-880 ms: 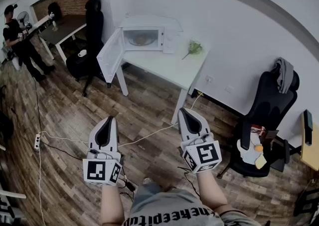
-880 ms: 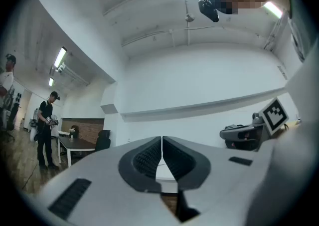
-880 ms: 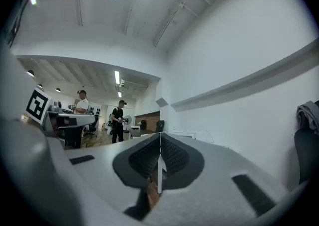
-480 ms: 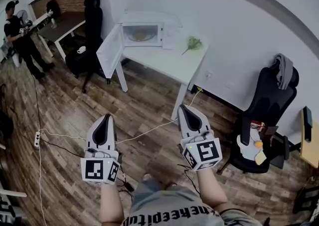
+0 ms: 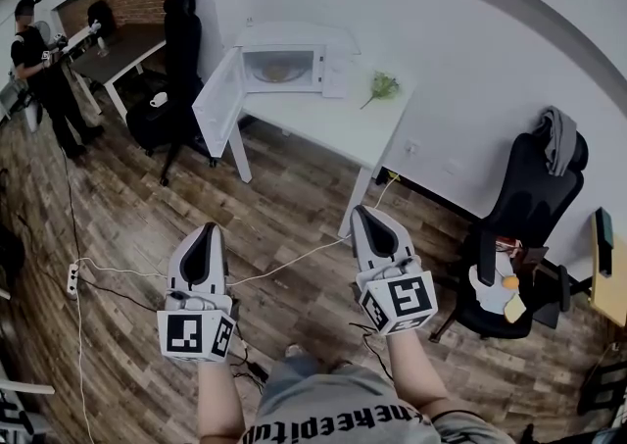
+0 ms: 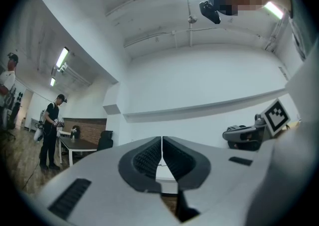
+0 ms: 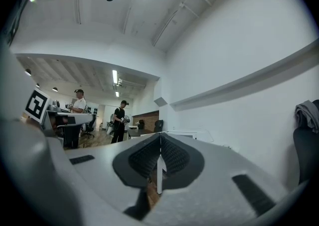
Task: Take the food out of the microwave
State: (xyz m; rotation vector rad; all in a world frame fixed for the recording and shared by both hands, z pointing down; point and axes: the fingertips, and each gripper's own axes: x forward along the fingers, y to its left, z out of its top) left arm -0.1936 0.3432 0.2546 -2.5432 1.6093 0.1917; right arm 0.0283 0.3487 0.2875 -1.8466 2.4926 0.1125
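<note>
Above the wooden floor [image 5: 137, 207], the left gripper [image 5: 208, 232] has its jaws pressed together, empty; well ahead, the food [image 5: 277, 71] sits inside the open microwave [image 5: 294, 43] on the white table [image 5: 343, 133]; the right gripper [image 5: 362, 217] is likewise closed on nothing

At upper centre, the microwave [image 5: 284, 65] sits on the counter [image 5: 333, 130], food [image 5: 277, 71] inside it, a plant sprig [image 5: 380, 89] to its right.
</note>
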